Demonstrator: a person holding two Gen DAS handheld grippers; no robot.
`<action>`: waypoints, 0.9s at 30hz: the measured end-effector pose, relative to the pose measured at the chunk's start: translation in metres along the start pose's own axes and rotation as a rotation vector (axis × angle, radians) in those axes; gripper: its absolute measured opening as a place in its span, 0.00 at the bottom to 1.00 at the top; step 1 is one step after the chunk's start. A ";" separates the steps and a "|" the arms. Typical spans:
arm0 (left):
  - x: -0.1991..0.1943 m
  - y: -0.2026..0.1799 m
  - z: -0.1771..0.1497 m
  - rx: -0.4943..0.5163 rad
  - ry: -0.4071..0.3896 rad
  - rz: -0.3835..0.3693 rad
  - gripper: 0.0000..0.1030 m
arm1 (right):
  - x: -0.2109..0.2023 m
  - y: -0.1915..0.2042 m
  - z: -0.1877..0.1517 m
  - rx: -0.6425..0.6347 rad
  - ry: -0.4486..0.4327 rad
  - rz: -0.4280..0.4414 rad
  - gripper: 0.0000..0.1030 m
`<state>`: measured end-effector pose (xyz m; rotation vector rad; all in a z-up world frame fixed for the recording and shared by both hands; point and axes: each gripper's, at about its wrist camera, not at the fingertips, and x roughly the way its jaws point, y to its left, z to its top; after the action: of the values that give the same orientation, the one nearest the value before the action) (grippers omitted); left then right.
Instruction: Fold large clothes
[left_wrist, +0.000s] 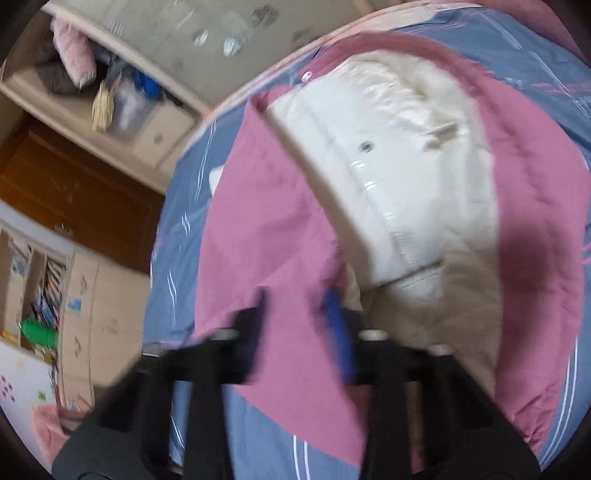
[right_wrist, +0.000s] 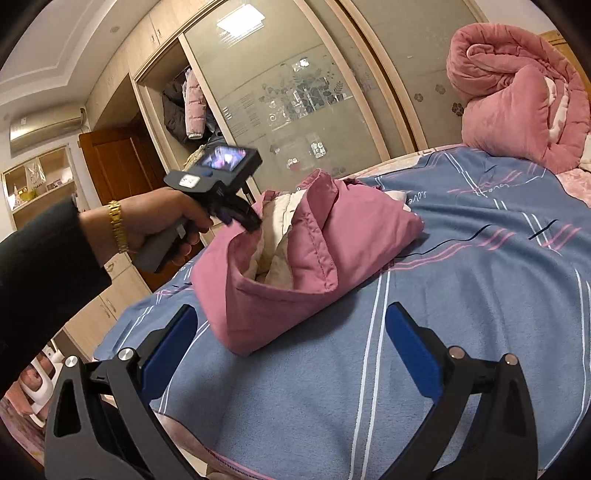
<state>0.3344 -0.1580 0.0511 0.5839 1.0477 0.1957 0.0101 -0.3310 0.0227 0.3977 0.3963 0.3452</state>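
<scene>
A pink padded jacket (right_wrist: 295, 258) with a cream lining (left_wrist: 399, 166) lies partly folded on the blue striped bed cover (right_wrist: 461, 314). My left gripper (left_wrist: 299, 310) is shut on a pink edge of the jacket and lifts it; in the right wrist view it (right_wrist: 255, 223) pinches the jacket's raised left edge. My right gripper (right_wrist: 291, 332) is open and empty, low over the bed cover just in front of the jacket, not touching it.
A rolled pink quilt (right_wrist: 517, 96) sits at the far right of the bed. A wardrobe with frosted sliding doors (right_wrist: 303, 92) and an open section with hanging clothes (right_wrist: 184, 107) stands behind the bed. A wooden door (left_wrist: 74, 192) and shelves (left_wrist: 40, 295) are at the left.
</scene>
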 end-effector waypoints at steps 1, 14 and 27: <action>-0.001 0.006 0.002 0.000 0.004 0.000 0.09 | 0.000 -0.001 0.000 0.002 0.000 0.002 0.99; -0.036 0.169 0.090 0.001 -0.080 0.506 0.00 | 0.016 -0.011 0.000 0.025 0.047 0.001 0.99; -0.024 0.070 0.053 0.092 -0.011 -0.149 0.89 | 0.052 -0.011 0.013 0.061 0.073 0.009 0.99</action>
<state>0.3765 -0.1289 0.1271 0.5866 1.0884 0.0139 0.0637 -0.3234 0.0130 0.4469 0.4777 0.3578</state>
